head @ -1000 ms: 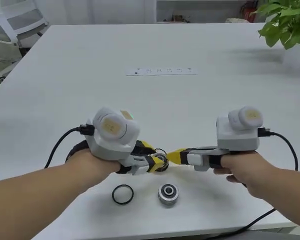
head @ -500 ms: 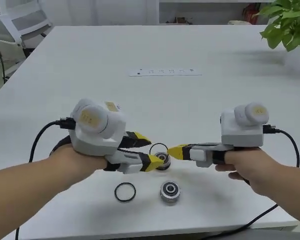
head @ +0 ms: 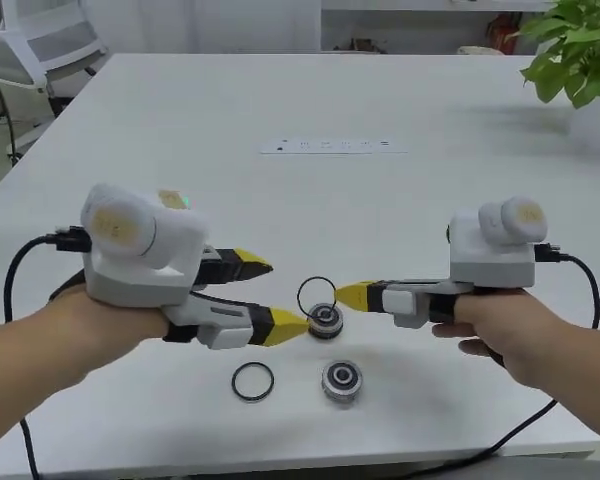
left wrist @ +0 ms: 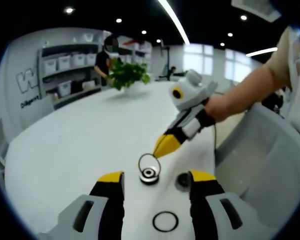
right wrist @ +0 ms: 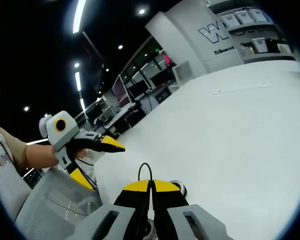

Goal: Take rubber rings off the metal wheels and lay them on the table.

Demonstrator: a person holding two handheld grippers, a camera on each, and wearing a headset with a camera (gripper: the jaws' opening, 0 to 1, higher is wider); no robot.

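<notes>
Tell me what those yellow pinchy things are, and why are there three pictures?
A person holds two hand tools with yellow jaws. One picture comes from a camera on the person's head. The two round ones come from cameras riding on the tools. The right gripper has its jaws shut on a thin rubber ring, which stands up above a small metal wheel. The left gripper is open and holds nothing. On the white table lie another ring and a second wheel.

Most of wheel [right wrist: 179,189] hidden behind rt hand-held gripper [right wrist: 151,185]; plant [head: 577,45] cut off at pic edge.
</notes>
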